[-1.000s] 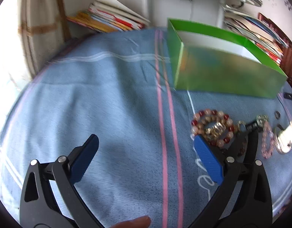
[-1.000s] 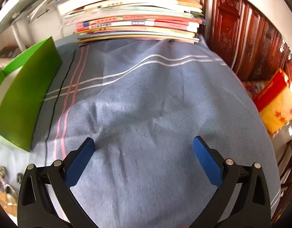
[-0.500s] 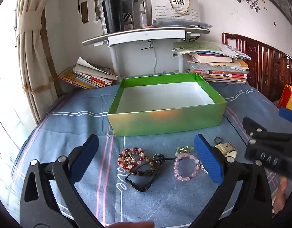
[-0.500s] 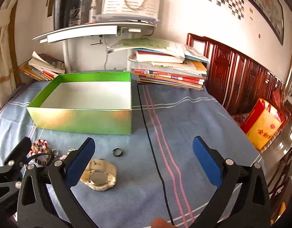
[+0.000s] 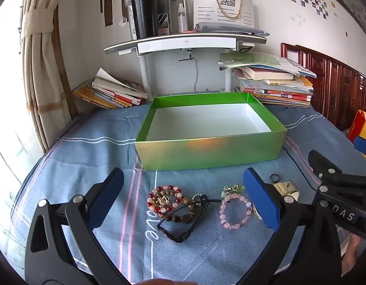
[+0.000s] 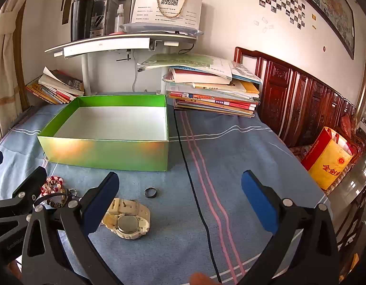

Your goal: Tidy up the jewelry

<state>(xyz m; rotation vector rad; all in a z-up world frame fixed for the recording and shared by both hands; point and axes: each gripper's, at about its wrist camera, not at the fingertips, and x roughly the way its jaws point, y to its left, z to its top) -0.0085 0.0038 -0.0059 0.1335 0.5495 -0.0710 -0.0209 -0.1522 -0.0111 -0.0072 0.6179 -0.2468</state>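
Two grippers hang over a blue striped cloth (image 5: 92, 156) on the worktop, both spread wide with nothing between their blue pads. Nearest the left gripper (image 5: 183, 199), between its fingers, lie a red-and-cream bead bracelet (image 5: 164, 201), a dark brown bead bracelet (image 5: 183, 216) tangled with a black cord loop (image 5: 173, 234), and a pink bead bracelet (image 5: 234, 211) with a small pale green charm (image 5: 231, 189) just beyond it. The pink bracelet sits just beside the inner face of that gripper's right finger. From the right wrist view, the right gripper (image 6: 180, 197) has a cream wristwatch (image 6: 127, 220) lying on the cloth just beside its left finger, and a small dark ring (image 6: 150, 192) a little farther on, between the fingers. The left gripper's black frame shows at the left edge of that view, over the bead bracelets. Beyond all the jewelry stands an open green box (image 5: 211, 152) with a white inside, holding nothing. Behind it, stacks of books (image 6: 213, 92) rest against the wall, under a white shelf (image 5: 183, 44).
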